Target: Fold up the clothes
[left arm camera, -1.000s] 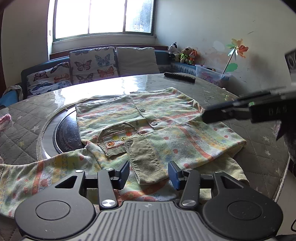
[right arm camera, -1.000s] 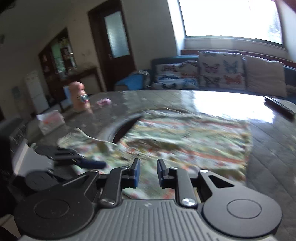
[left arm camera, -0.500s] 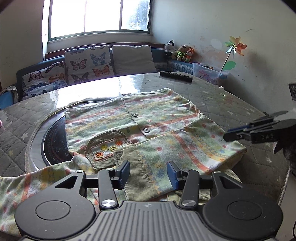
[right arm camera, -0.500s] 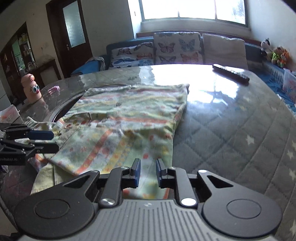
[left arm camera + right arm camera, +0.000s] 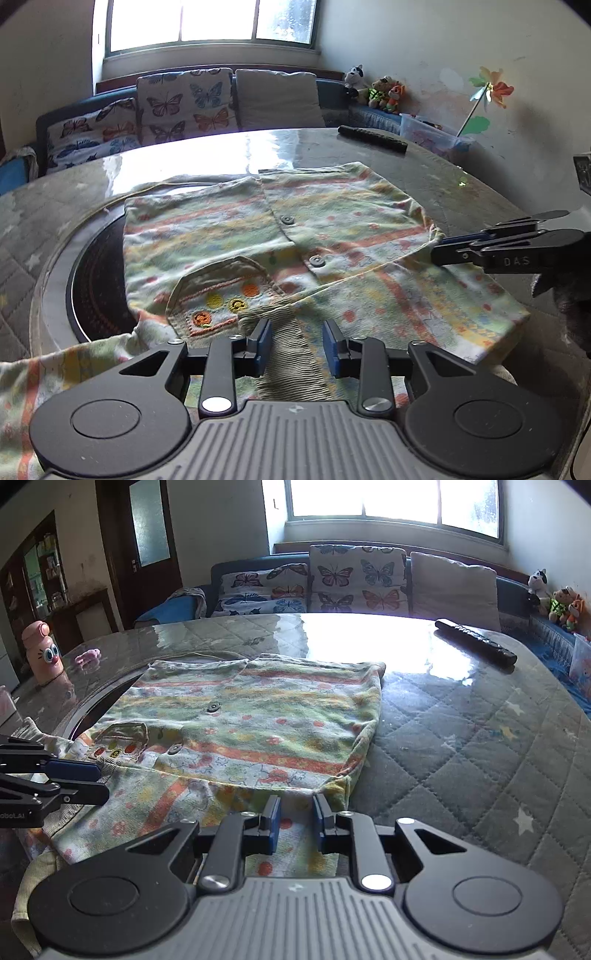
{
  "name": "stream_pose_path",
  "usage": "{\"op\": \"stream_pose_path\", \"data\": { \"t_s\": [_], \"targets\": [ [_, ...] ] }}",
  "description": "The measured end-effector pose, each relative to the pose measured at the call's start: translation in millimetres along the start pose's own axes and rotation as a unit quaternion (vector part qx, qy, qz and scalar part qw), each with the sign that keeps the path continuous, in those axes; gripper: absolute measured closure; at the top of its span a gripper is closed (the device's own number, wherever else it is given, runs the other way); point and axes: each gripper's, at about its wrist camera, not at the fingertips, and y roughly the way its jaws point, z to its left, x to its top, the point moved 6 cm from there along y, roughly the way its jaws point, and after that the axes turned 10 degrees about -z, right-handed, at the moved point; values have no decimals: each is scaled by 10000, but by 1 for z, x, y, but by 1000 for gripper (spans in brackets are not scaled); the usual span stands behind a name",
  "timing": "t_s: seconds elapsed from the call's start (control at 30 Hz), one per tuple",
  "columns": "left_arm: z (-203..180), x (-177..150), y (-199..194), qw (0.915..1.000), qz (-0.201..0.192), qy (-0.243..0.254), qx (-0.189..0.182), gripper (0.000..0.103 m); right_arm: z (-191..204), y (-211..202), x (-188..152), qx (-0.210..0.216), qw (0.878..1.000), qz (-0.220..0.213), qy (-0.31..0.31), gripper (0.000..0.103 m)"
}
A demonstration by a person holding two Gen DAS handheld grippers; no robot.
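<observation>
A child's striped, dotted cardigan (image 5: 332, 236) lies buttoned and face up on the quilted table (image 5: 480, 184), its right sleeve folded across the front. My left gripper (image 5: 296, 347) is open, low over the ribbed cuff (image 5: 291, 369) near the embroidered collar (image 5: 221, 295). From the right, my right gripper (image 5: 437, 251) reaches to the garment's side edge. In the right wrist view the cardigan (image 5: 258, 716) spreads ahead. The right gripper (image 5: 296, 821) stands narrowly open over the folded sleeve near the hem corner, holding nothing. The left gripper (image 5: 99, 779) shows at the left.
A black remote (image 5: 476, 642) lies at the table's far right. A pink bottle (image 5: 40, 651) and a small pink toy (image 5: 87, 656) sit far left. The cardigan partly covers a dark round inset (image 5: 96, 280). A cushioned sofa (image 5: 184, 107) runs behind the table.
The right gripper swung round to face the cardigan and closed in on its side edge. The left gripper edged forward over the cuff. Both stayed open.
</observation>
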Motion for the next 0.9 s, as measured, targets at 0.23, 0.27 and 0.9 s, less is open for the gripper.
{"op": "stream_pose_path", "data": {
  "t_s": [0.23, 0.27, 0.9],
  "targets": [
    [12, 2, -14, 9997, -129, -89, 172, 70, 44, -7, 9, 565, 9980, -101, -270, 84],
    [14, 2, -17, 9996, -154, -100, 214, 70, 53, -6, 9, 663, 9971, -91, -349, 84],
    [136, -26, -118, 9713, -491, -904, 2146, 49, 179, -11, -11, 1578, 9720, -152, -1737, 74]
  ]
}}
